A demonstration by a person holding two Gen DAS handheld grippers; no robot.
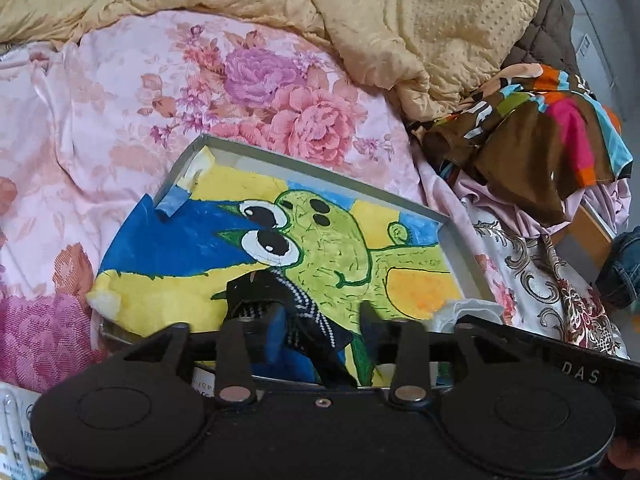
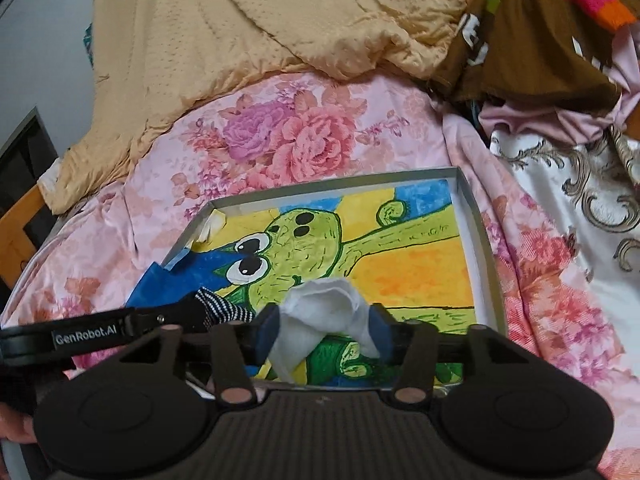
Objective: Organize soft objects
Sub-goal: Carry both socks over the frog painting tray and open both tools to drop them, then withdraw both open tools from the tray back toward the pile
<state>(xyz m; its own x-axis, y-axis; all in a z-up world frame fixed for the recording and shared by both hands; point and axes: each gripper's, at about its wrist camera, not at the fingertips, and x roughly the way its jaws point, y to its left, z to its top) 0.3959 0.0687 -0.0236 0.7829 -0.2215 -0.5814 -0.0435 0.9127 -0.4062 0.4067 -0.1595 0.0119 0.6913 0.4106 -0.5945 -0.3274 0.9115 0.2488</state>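
A shallow grey tray point(image 1: 304, 162) with a painted green cartoon sheet point(image 1: 336, 248) lies on the floral bedspread. My left gripper point(image 1: 320, 320) holds a black cloth with white dotted stripes point(image 1: 296, 300) over the tray's near edge. That striped cloth point(image 2: 224, 308) also shows at the left in the right wrist view. My right gripper point(image 2: 324, 328) is shut on a white soft cloth point(image 2: 320, 316) above the tray point(image 2: 476, 236). The white cloth point(image 1: 464, 312) peeks in at the right of the left wrist view.
A pink floral bedspread point(image 1: 120, 120) covers the bed. A crumpled yellow quilt point(image 1: 400, 20) lies at the back. A pile of colourful brown clothes point(image 1: 540, 132) sits at the right, over a white sheet with scroll patterns point(image 2: 580, 200). A wooden bed edge point(image 2: 20, 224) is at the left.
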